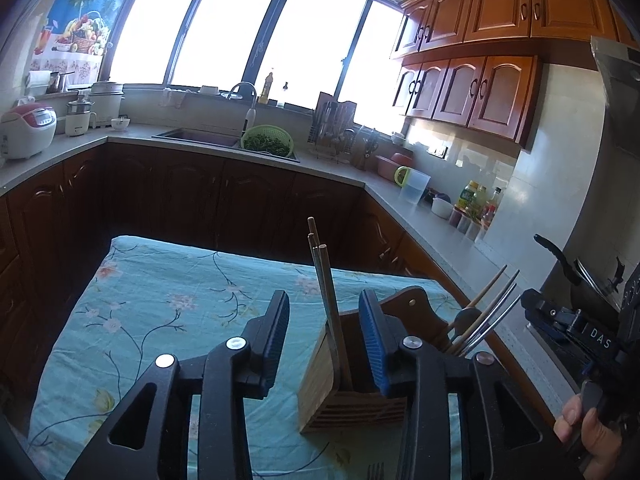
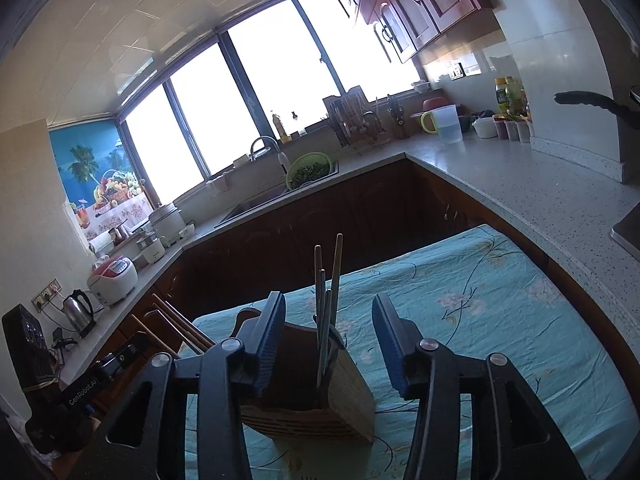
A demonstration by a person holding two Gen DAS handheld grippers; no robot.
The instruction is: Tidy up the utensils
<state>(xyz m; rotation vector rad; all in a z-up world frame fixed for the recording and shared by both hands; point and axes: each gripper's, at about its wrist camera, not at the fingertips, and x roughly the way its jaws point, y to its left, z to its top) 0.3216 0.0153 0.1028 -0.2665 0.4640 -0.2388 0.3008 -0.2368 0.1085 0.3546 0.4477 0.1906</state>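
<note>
Both claws point slightly downward toward a wooden utensil holder (image 1: 352, 380) that stands on a counter covered with a teal floral cloth (image 1: 160, 304). The left claw (image 1: 324, 340) has its blue-padded fingers (image 1: 374, 340) apart, roughly half open, with nothing clamped between them; a bundle of chopsticks (image 1: 326, 300) stands upright in the near-left compartment of the holder and rises in the gap between the fingers, and I cannot tell whether the pads touch it. From this side, the right finger hides part of the holder's top. Beyond the holder, to its right, more utensils (image 1: 480, 320) with wooden and metal handles lean outward from another compartment. A hand (image 1: 584, 428) shows at the lower right edge, wrapped around the handle of the other tool. In the right wrist view, the right claw (image 2: 330, 344) also stands apart at about half width and grips nothing; the holder (image 2: 320, 400) sits between and just below its fingers (image 2: 272, 336), and the chopsticks (image 2: 328, 300) stand upright in the gap. To the holder's left, wooden handles (image 2: 176, 328) slant outward.
</note>
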